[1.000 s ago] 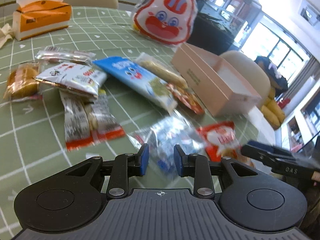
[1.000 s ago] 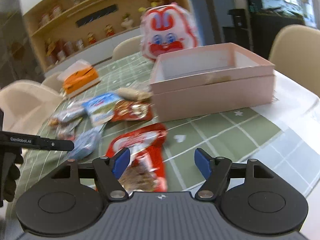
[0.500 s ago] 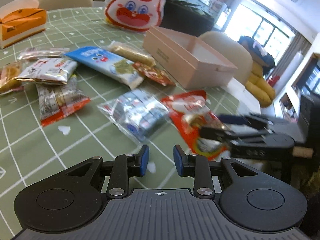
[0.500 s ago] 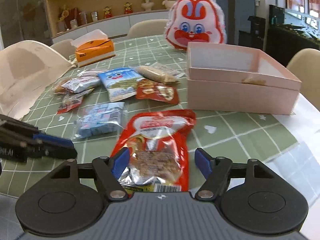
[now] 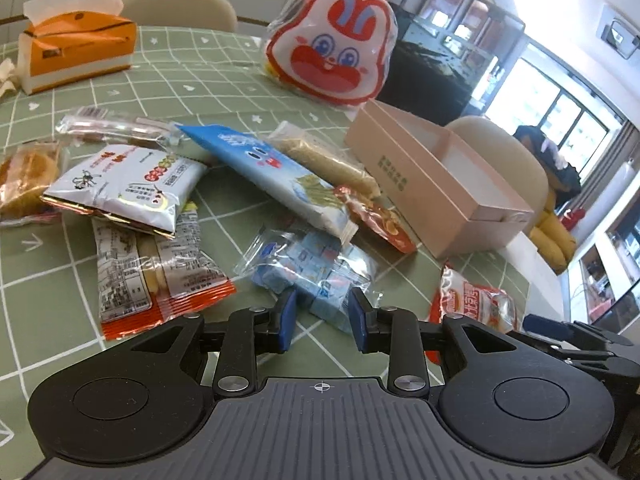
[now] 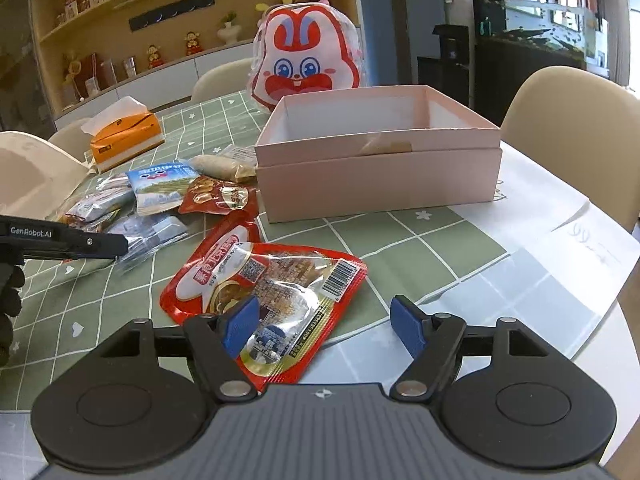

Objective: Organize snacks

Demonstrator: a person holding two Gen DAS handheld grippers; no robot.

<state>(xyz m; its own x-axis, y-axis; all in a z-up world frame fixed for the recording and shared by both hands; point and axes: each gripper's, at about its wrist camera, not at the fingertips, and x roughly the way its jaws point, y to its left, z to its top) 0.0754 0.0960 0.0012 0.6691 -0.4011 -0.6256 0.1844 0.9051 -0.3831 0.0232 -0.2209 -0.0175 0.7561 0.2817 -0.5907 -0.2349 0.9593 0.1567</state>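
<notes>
Several snack packs lie spread on the green checked tablecloth (image 5: 36,280). A clear bag of blue candies (image 5: 316,268) lies right in front of my left gripper (image 5: 322,322), its near corner between the narrowly parted fingertips without being pinched. A red pouch (image 6: 264,280) lies flat under my right gripper's (image 6: 325,324) left finger, and those jaws are opening wide with only the pouch's edge between them. An empty pink box (image 6: 380,184) stands beyond it, also visible as the pink box (image 5: 440,184) on the right.
A bunny-faced bag (image 5: 332,52) stands at the back and an orange tissue box (image 5: 76,52) at the far left. More packs (image 5: 124,188) lie left of the candies. White paper (image 6: 560,240) covers the table's right edge. Chairs ring the table.
The left view swung right and came back, now closer to the candy bag. The right gripper shifted so the red pouch sits under its left finger, jaws slightly wider.
</notes>
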